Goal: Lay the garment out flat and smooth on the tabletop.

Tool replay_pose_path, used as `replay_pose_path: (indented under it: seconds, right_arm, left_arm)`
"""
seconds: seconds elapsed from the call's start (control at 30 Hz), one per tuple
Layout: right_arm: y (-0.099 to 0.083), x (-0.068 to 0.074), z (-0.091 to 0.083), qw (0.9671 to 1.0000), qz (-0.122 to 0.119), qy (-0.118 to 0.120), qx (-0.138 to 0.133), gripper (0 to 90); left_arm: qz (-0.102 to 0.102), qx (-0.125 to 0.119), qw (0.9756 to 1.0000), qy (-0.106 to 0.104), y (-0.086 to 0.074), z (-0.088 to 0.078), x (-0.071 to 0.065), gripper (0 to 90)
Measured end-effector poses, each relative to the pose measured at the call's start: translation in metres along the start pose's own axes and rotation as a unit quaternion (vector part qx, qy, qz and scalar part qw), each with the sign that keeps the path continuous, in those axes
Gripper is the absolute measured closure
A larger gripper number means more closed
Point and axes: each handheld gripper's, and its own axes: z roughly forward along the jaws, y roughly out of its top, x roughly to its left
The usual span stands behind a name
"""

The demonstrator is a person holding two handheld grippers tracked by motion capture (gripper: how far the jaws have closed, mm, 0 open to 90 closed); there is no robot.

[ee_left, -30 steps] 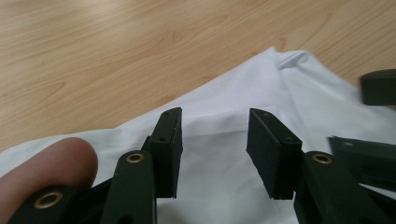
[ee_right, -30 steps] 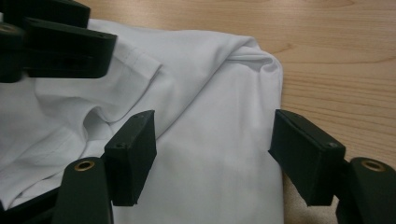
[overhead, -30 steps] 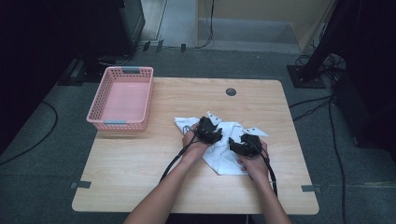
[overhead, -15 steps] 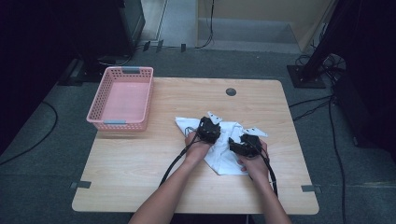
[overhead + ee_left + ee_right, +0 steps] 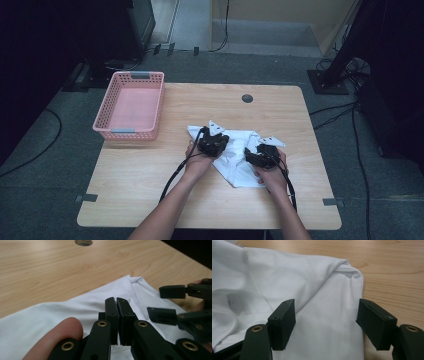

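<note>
The white cloth (image 5: 235, 157) lies rumpled on the desk (image 5: 150, 185), right of centre and towards the near edge, with one pointed flap reaching back towards the middle and another out towards the right edge. The left gripper (image 5: 214, 143) sits over the cloth's left part, and its jaws have just been closing; in the left gripper view the left gripper (image 5: 117, 302) shows both black pads pressed flat against each other, clenched tight, with the white fabric spread just beyond and under them. Whether any fold is pinched between those pads I cannot tell from here. A fingertip (image 5: 60, 332) of the person's left hand rests beside the jaws at the lower left of that view. The right gripper (image 5: 261, 156) is parked on the cloth's right part, close to the left one but apart from it. In the right gripper view the right gripper (image 5: 327, 322) has its jaws spread wide, released, straddling a smooth fold of cloth whose rounded corner lies close to the right pad; the pads press on nothing. A pink basket (image 5: 131, 131) stands at the desk's far-left corner, well apart from the cloth, and a round cable hole (image 5: 247, 98) sits near the far edge, right of the middle.
</note>
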Motion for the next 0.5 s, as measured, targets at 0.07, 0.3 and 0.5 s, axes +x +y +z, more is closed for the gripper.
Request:
replay_pose_path:
  seconds: [0.07, 0.3, 0.5]
  right_arm:
    - [0.000, 0.000, 0.000, 1.0000, -0.001, 0.000, 0.000, 31.5]
    - [0.000, 0.001, 0.000, 1.0000, -0.005, -0.003, 0.001, 31.5]
    - [0.000, 0.001, 0.000, 1.0000, -0.006, -0.005, 0.002, 31.5]
  left_arm:
    - [-0.002, -0.008, 1.0000, -0.004, -0.008, -0.017, 0.007, 89.7]
    - [-0.021, -0.023, 0.9995, -0.010, -0.042, -0.065, 0.033, 89.7]
    - [-0.034, -0.023, 0.9991, -0.002, -0.072, -0.094, 0.049, 89.7]
